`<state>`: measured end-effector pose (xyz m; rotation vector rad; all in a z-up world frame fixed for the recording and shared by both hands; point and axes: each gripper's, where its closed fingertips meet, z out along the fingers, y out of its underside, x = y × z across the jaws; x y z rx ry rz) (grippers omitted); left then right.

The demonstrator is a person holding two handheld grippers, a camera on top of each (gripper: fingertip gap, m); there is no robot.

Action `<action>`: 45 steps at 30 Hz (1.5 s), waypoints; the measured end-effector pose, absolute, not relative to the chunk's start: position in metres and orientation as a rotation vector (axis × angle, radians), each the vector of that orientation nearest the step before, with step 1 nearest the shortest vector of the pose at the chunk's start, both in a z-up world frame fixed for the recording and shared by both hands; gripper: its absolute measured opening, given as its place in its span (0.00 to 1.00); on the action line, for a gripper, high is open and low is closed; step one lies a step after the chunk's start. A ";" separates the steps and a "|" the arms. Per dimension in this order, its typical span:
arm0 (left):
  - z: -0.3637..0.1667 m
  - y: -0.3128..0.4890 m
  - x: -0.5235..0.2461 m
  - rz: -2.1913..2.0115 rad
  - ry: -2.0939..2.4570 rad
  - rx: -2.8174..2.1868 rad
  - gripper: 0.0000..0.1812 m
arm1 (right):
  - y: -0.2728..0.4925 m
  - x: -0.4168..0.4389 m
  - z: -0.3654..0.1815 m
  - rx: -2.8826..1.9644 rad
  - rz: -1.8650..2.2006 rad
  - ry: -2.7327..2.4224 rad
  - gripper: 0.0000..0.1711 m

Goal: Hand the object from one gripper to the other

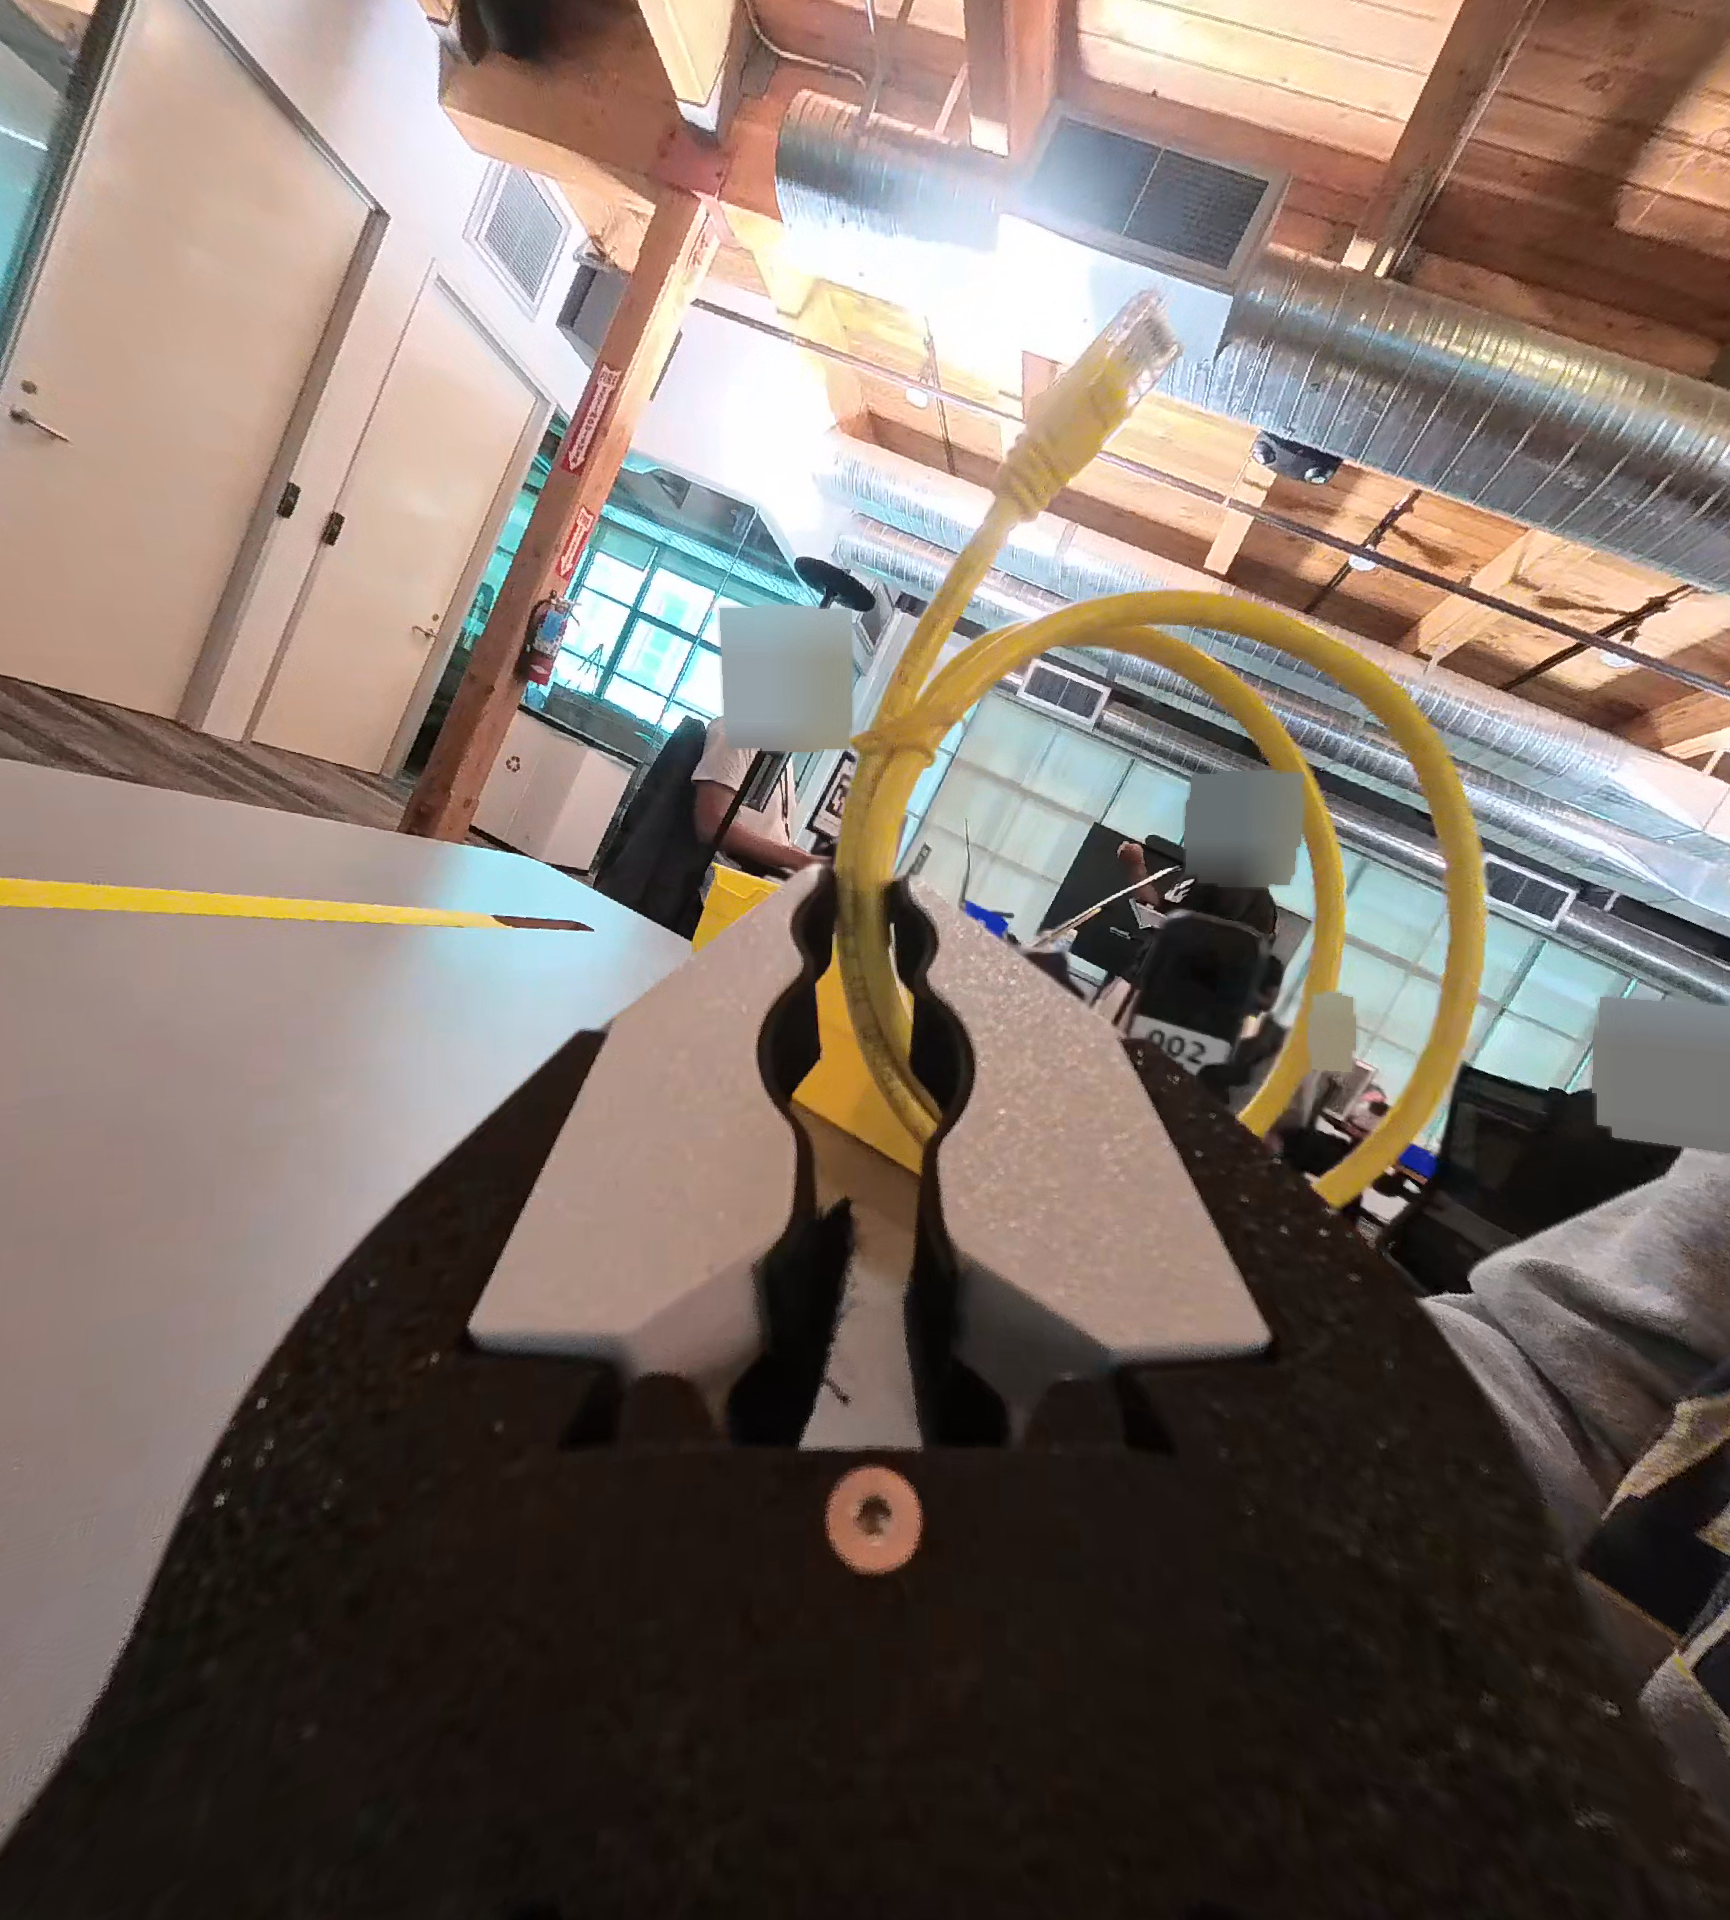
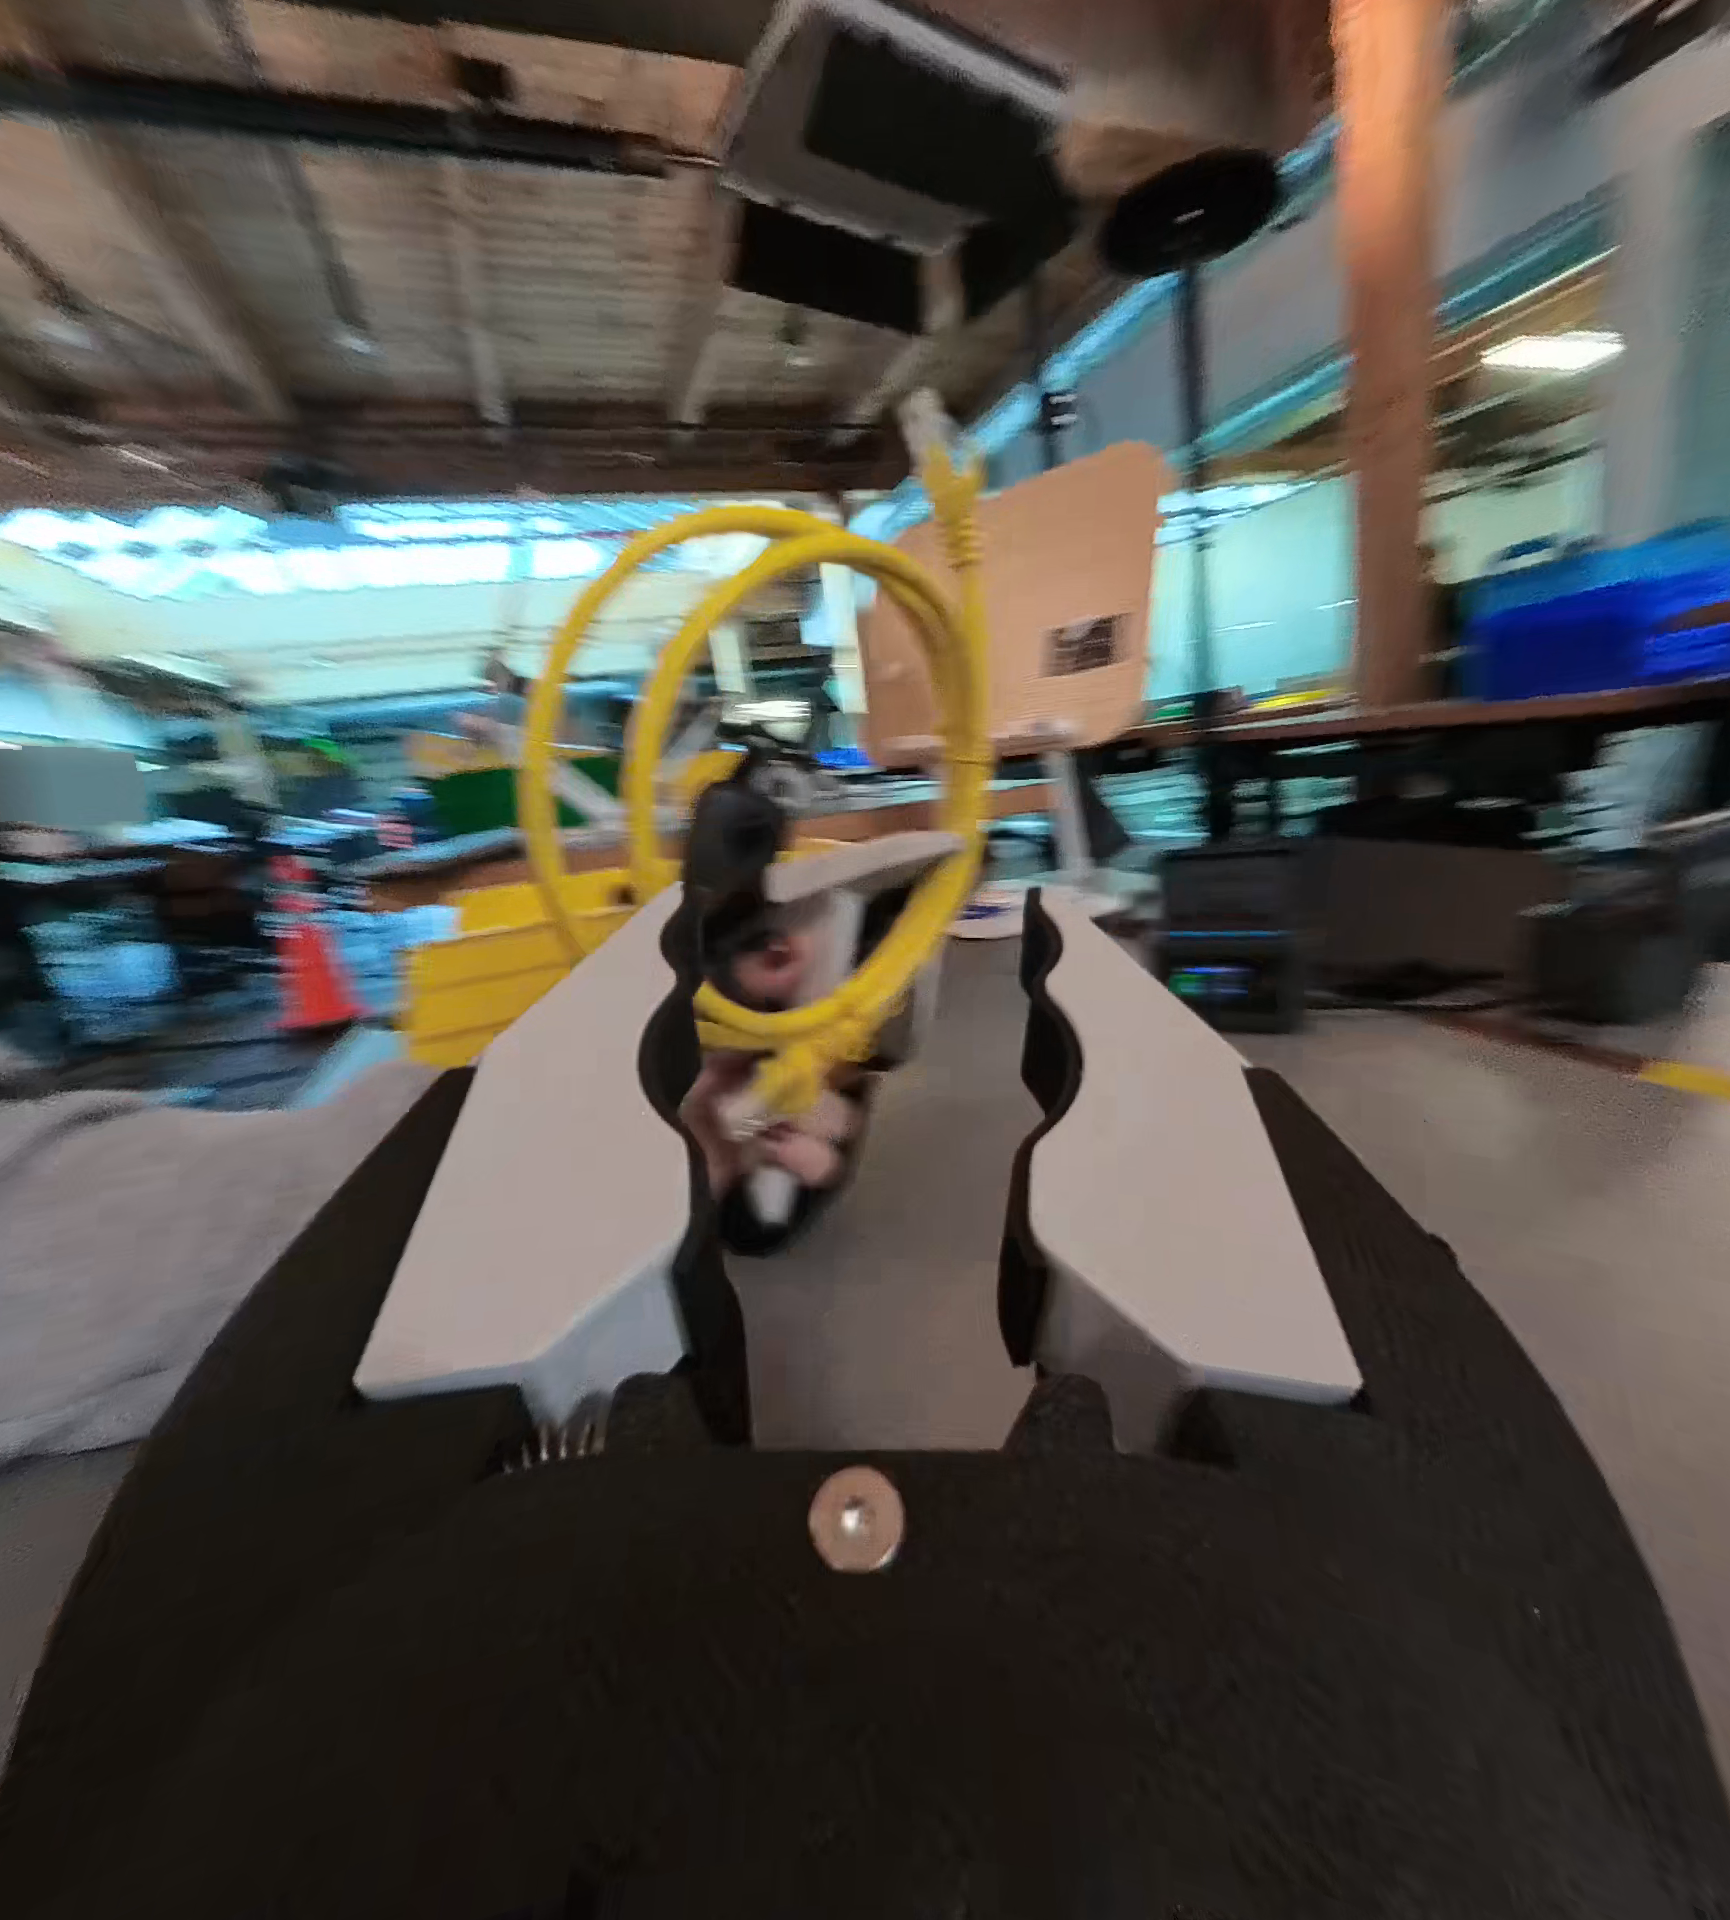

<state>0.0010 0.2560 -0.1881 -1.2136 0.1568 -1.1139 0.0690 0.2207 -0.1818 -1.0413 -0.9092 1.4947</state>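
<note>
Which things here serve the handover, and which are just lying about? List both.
Job:
- cable, coiled, yellow
- left gripper, shut on the cable
- right gripper, open, facing the coil

Lying about:
- table with a yellow stripe
- yellow bin
- orange cone
- fire extinguisher

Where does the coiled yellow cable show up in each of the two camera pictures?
Left wrist view: the yellow cable sits centre, rising as a coil from the left gripper, whose tips are shut on it; a plug points up.
Right wrist view: the coil is centre, ahead of the open right gripper and not between its fingers; blurred.
Shared landmark: the yellow bin behind the cable.
</note>
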 end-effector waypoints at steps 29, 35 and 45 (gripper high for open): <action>-0.206 0.261 0.005 -0.865 0.216 -1.465 0.21 | 0.176 0.057 -0.216 -0.996 1.065 -1.484 0.02; -0.177 0.232 0.013 -1.231 0.288 -1.296 0.36 | 0.211 0.055 -0.231 -0.928 0.552 -1.477 0.02; -0.198 0.232 0.052 -0.887 0.554 -1.385 0.05 | 0.238 0.055 -0.262 -0.791 0.002 -1.593 0.02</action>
